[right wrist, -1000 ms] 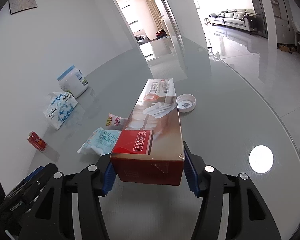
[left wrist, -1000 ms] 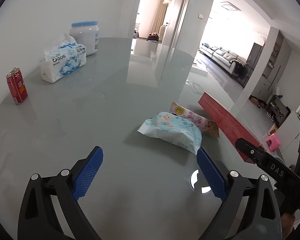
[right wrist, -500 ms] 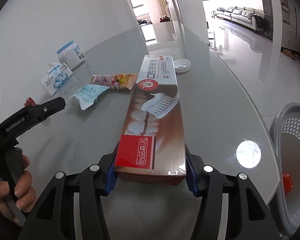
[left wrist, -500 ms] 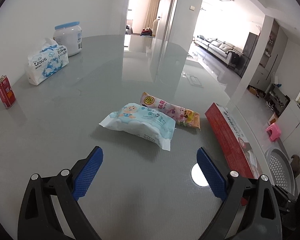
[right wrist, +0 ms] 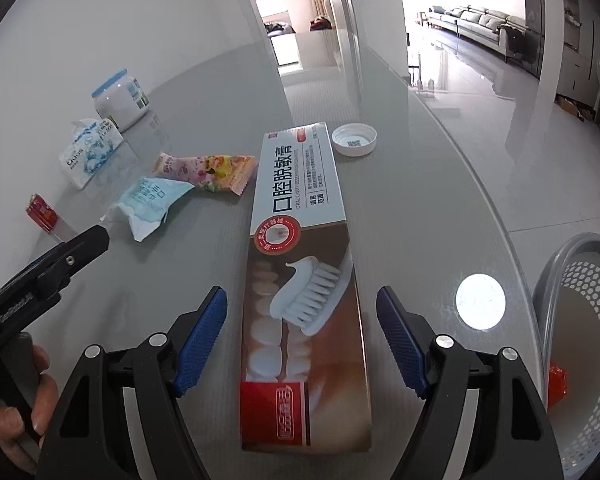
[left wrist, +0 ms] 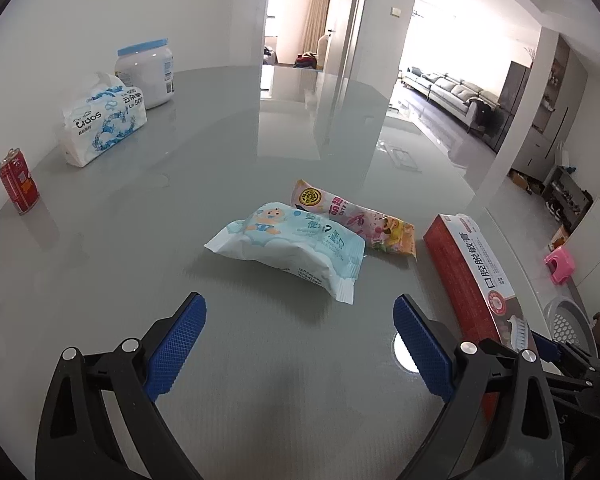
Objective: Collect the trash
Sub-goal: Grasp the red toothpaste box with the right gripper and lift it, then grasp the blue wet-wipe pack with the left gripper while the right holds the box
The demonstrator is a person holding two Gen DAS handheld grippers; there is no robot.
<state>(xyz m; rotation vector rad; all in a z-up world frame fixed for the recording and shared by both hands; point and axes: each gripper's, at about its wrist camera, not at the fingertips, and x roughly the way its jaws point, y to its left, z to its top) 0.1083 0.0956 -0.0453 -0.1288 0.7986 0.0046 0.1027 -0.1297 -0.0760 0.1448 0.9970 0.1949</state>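
1. Lying between the two blue pads of the right claw (right wrist: 300, 340), the toothpaste box (right wrist: 302, 280) is the thing the coming move turns on: its long axis runs straight away from that claw, near end at the pads, far end toward the white bottle cap (right wrist: 354, 140).
2. The right claw's jaws are opening. A gap shows on each side of the box, so the pads flank it without pressing, and it appears to rest on the grey tabletop (right wrist: 420, 208).
3. The box is a long carton, red at the near end, with a toothbrush and a row of teeth pictured in the middle and a white panel of large dark characters farther out. From the left wrist camera it shows as a red-sided carton (left wrist: 476, 276) at the right edge of the tabletop (left wrist: 220, 184).
4. The perforated grey basket (right wrist: 580, 340) stands off the tabletop's edge, to the right of the box and lower, with something red already in it. My judgement is that the box has to travel sideways to the right and over the rim, so it needs re-gripping across its narrow width.
5. The left claw (left wrist: 300, 340) stands wide apart and empty, aimed at the pale blue wet-wipe pack (left wrist: 288, 250); a pink snack wrapper (left wrist: 356, 220) lies touching just behind the pack.
6. Farther off by the wall sit a red can (left wrist: 18, 184), a tissue pack (left wrist: 102, 122) and a white jar (left wrist: 146, 74).
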